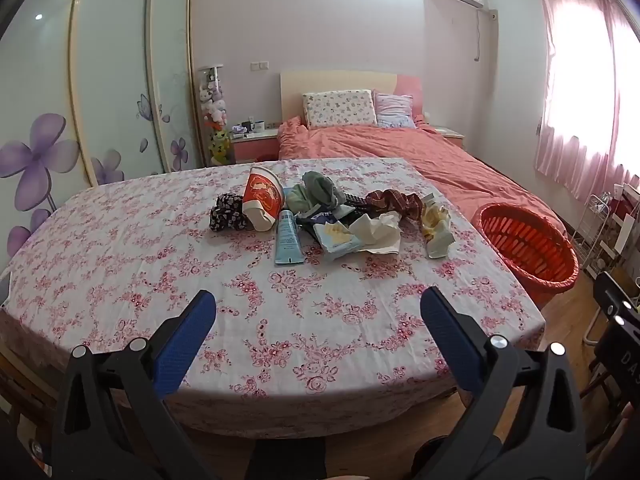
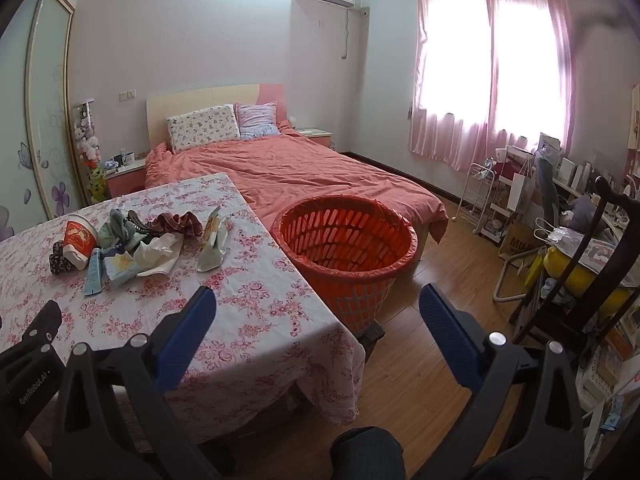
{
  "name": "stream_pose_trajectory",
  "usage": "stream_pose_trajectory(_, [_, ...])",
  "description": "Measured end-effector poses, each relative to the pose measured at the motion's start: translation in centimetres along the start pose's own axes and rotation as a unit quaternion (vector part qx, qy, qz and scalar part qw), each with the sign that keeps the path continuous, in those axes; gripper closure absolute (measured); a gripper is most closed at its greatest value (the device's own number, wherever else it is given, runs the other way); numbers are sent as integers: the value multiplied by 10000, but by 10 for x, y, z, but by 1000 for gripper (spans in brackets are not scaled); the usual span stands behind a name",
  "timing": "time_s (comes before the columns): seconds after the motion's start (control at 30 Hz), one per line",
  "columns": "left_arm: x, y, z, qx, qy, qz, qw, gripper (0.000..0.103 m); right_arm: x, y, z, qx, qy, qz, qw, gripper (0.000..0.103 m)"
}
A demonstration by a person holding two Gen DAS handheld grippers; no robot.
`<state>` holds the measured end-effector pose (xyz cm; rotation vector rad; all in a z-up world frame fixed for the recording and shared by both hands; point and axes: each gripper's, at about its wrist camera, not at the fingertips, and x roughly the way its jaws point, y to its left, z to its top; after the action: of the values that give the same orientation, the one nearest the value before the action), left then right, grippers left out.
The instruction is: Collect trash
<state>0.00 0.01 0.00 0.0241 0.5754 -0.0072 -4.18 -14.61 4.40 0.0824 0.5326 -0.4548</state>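
Trash [image 1: 376,228] lay heaped, mixed with clothing, at mid-table [image 1: 120,264], untouched; the orange basket [image 2: 344,248] beside the table looked empty. Left gripper [image 1: 318,312] and right gripper [image 2: 318,308] hung spread wide, holding nothing. Collection seemingly had not begun.

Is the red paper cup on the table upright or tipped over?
Tipped over. The red paper cup lies on its side on the table, leaning against the dark cloth.
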Motion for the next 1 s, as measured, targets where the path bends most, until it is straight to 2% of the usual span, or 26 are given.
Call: stream_pose_trajectory(1.0, [0, 0, 0, -2, 22, -10, 10000, 2, 1, 1, -1, 12, 11, 5, 10000, 4])
